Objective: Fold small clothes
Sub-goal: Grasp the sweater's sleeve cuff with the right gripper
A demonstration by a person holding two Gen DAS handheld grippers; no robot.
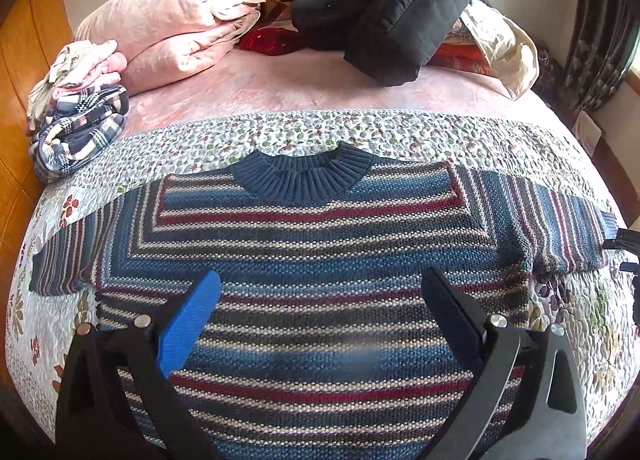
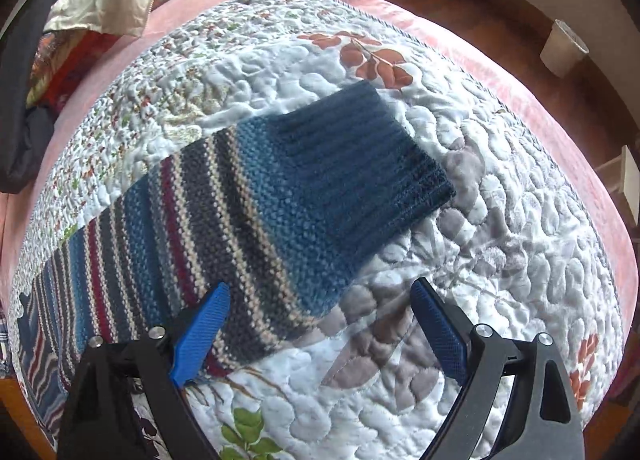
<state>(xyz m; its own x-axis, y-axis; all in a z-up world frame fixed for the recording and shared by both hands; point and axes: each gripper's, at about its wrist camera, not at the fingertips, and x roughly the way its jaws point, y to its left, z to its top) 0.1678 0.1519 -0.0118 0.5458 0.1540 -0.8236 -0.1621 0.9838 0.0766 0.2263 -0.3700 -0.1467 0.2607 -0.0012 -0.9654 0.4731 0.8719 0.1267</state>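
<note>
Sweater (image 1: 320, 260), striped blue, red and cream, lies flat and face up on a quilt (image 1: 280, 136) across the centre of the left view, sleeves spread to both sides. No fold shows yet, so the whole job appears to remain. The left gripper (image 1: 320, 304) hovers over the chest, jaws apart and empty. The right gripper (image 2: 320, 316) hovers near the cuff (image 2: 360, 156) at centre frame, jaws apart, holding nothing. A pile (image 1: 76, 116) of folded clothes sits at upper left. A cup (image 2: 564, 48) stands on the floor, upper right; contents unclear.

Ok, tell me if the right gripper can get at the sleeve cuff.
Probably yes: the right gripper is open, the cuff lies flat on the quilt ahead, nothing between.
</note>
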